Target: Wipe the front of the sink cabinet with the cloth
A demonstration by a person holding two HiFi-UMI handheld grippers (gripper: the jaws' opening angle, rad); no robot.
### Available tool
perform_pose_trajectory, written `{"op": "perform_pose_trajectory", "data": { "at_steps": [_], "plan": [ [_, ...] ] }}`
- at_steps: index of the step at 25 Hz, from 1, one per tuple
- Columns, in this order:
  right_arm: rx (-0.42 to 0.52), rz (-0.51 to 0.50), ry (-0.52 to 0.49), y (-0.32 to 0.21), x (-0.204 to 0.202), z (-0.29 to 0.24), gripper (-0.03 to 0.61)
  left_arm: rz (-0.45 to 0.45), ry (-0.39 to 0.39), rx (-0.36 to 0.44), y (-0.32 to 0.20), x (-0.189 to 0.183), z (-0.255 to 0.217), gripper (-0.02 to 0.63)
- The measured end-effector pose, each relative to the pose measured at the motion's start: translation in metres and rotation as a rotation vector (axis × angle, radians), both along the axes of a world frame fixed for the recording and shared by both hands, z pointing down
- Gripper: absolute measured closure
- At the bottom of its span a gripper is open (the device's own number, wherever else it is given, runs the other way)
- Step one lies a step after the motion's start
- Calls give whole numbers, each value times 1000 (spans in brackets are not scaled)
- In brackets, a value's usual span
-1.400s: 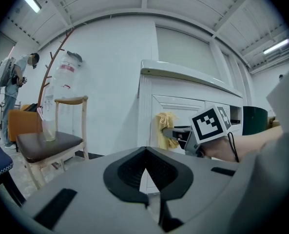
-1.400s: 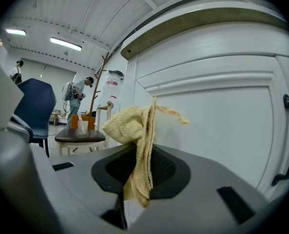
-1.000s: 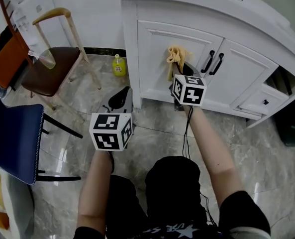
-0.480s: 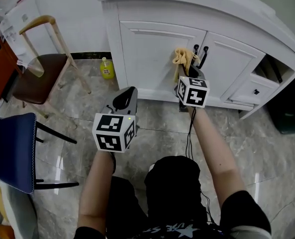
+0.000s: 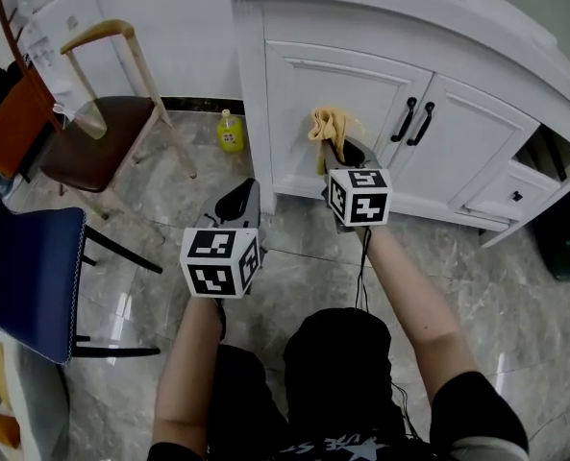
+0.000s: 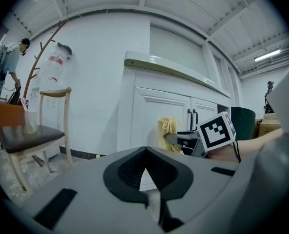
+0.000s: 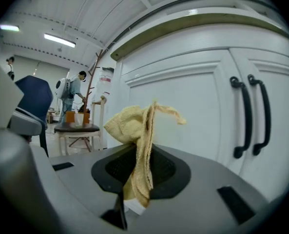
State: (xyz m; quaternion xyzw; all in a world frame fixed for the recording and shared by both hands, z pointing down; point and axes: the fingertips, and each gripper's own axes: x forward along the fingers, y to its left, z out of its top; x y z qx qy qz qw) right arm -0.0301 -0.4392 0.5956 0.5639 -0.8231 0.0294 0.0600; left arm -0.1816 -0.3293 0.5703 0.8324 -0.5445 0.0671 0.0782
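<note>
A white sink cabinet [image 5: 294, 27] fills the far side of the head view. Its top is cut off by the frame edge, and the open recess at its right end is too dark to read. It has two doors, each with one black handle [image 5: 404, 120], and one small drawer [image 5: 501, 198] at the right.

Two chairs stand at the left. The blue chair [image 5: 25, 272] is cut off by the frame, and the wooden chair [image 5: 100, 128] has a brown seat.

There are two handheld grippers. The left gripper [image 6: 145, 172] hangs low, well apart from the cabinet, with its jaws closed together on nothing. The right gripper [image 7: 139, 172] is raised at the left door, its jaws clamped on one yellow cloth [image 7: 137, 130]. The cloth bunches up above the jaws, at or just in front of the door panel; whether it touches cannot be told.

One small yellow bottle [image 5: 230, 130] stands on the floor, left of the cabinet.
</note>
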Motion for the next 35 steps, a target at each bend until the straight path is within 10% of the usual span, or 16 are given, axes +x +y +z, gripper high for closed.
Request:
{"op": "perform_pose_trajectory", "data": {
  "at_steps": [17, 35],
  "plan": [
    [-42, -135, 34, -38, -100, 61, 494, -109, -29, -48, -5, -56, 28, 598],
    [-66, 130, 44, -15, 51, 71, 494, 43, -19, -56, -8, 25, 37, 598]
  ]
}}
